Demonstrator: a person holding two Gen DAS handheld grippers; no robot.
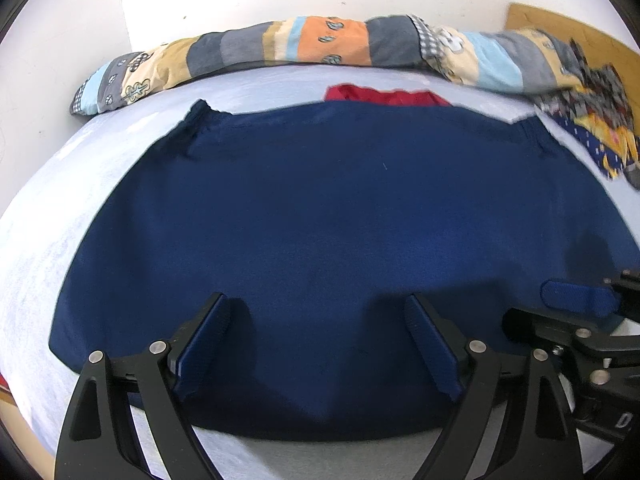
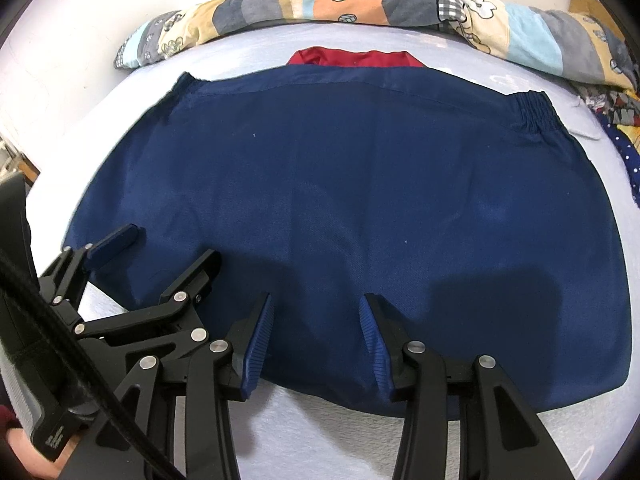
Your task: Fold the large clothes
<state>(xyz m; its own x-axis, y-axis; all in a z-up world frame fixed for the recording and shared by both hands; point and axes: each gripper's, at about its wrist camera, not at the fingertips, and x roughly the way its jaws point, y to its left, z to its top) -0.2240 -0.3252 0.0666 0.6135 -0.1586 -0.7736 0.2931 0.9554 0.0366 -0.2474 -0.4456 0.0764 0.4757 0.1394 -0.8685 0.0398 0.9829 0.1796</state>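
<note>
bed (image 1: 48, 216): pale sheet, carries everything.
navy garment (image 1: 340, 220): spread flat mid-bed, elastic waistband at far edge, near hem by both tools.
patchwork quilt (image 1: 304, 42): bunched along the wall.
red cloth (image 1: 384, 96): beyond the waistband, partly covered.
left hand-held gripper (image 1: 320, 344): fingers wide apart over near hem, nothing clamped.
right hand-held gripper (image 2: 316, 340): fingers parted above hem, gripping nothing.
</note>
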